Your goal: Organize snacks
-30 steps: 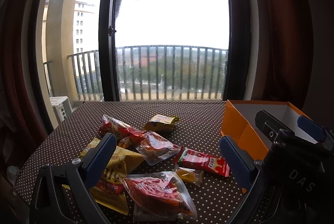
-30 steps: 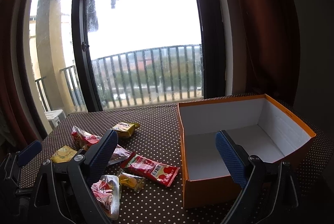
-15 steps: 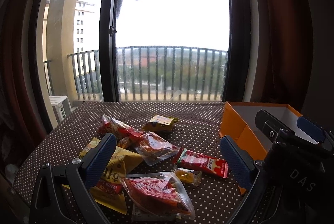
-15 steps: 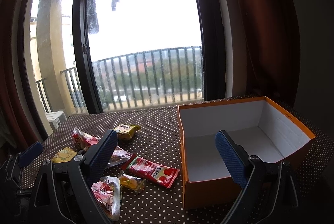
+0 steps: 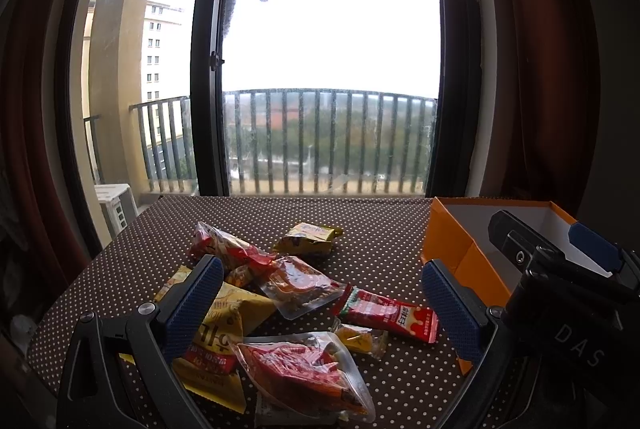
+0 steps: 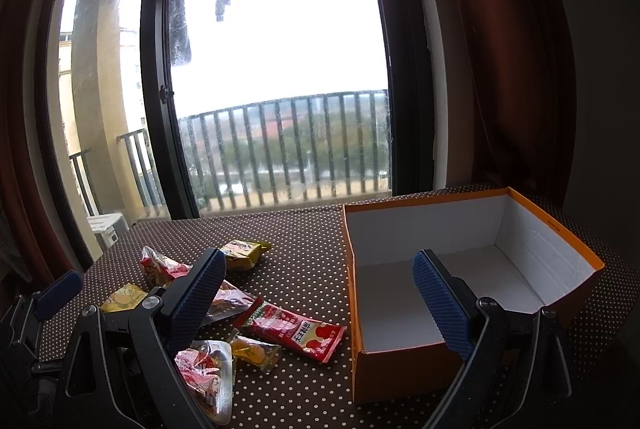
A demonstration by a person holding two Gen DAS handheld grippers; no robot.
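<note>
Left-wrist and right-wrist views of a brown, white-dotted tablecloth (image 5: 360,221) before a balcony window. The left gripper (image 5: 320,313) hangs over a loose heap of snack packets, blue-padded jaws spread wide, nothing between them. The right gripper (image 6: 316,301) is likewise wide apart and empty, aimed at the near wall of the open orange cardboard box with white interior (image 6: 472,269), which holds nothing that can be seen.

In the left view the heap fills 6 to 9 o'clock: a clear pouch of red snacks (image 5: 304,373) nearest, a large yellow bag with red label (image 5: 220,333) at 8 o'clock, a long red-and-white sachet (image 5: 388,315) toward 4 o'clock beside a small yellow wrapped sweet (image 5: 360,339), and a yellow foil packet (image 5: 308,239) lying apart at 12 o'clock. The box stands at 3 o'clock.

Judged step: first pick. The clear pouch overlaps its neighbours, so pinching a free edge should lift it alone; slack film may slip.

Legible writing: "DAS" on the right gripper's body; Korean-looking script on the yellow bag and characters on the sachet, unreadable.
</note>
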